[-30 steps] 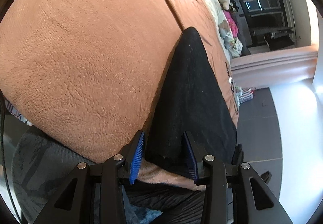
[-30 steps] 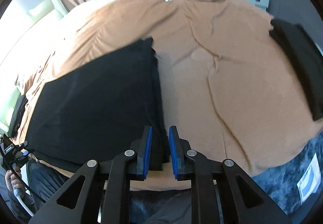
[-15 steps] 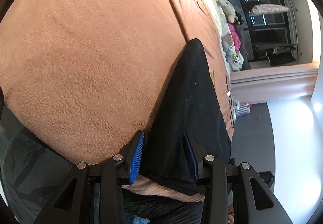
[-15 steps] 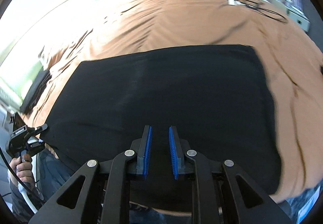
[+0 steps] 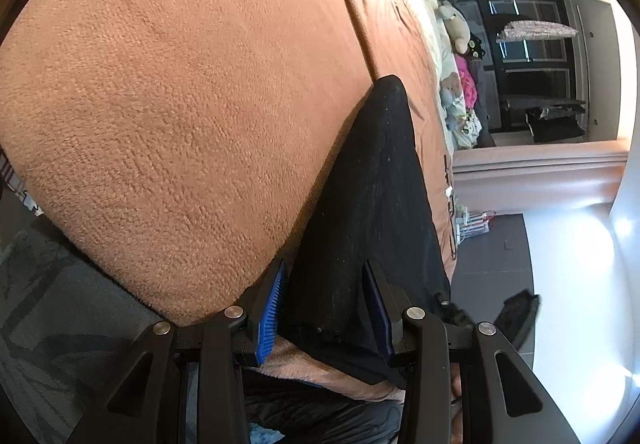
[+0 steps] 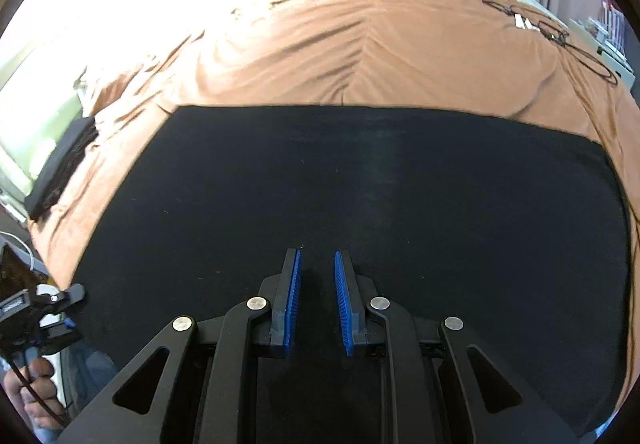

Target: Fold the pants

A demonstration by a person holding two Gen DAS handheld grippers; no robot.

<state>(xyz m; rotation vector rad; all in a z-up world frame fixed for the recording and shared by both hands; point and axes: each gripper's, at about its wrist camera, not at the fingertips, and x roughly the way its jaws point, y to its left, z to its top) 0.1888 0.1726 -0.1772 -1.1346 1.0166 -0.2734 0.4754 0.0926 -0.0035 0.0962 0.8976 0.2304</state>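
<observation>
Black pants (image 6: 360, 183) lie flat in a neat rectangle on the bed (image 6: 360, 43), seemingly folded once, further folds likely remaining. The left tool (image 5: 324, 308) straddles the pants' near edge, half open, apparently gripping nothing. The right tool (image 6: 316, 296) hovers above them, narrowly parted, empty. No containers visible.
</observation>
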